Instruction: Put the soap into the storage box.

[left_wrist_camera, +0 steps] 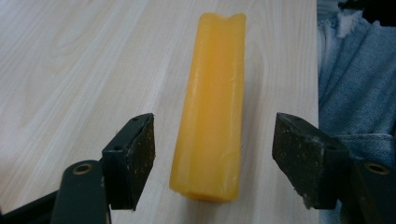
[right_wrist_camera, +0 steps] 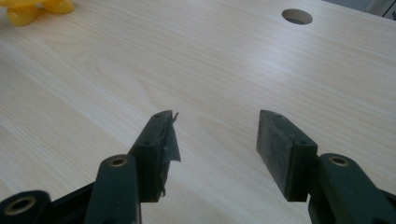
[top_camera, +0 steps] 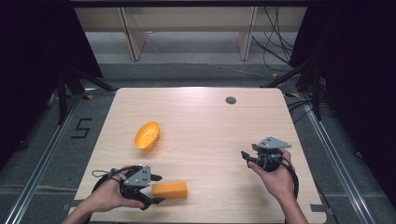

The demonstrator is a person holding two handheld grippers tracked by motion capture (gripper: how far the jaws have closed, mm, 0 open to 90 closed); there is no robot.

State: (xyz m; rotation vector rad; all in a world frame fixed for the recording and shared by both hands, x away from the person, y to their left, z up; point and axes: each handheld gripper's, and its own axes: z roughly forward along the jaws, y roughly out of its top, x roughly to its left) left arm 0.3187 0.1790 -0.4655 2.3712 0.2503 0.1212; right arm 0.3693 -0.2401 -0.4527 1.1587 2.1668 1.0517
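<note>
At the desk's near edge, the block is being straddled by the left gripper's wide-open, empty fingers, likely needing closure next.

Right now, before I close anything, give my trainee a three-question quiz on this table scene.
1. True or false: the left tongs are shut on the yellow block.
2. Which lies farther from the person: A) the block, B) the yellow bowl?
3. What are the right tongs holding?

Key: 1 false, the jaws stand open either side of the block without touching it. 2 B. 3 nothing; open over bare table.
</note>
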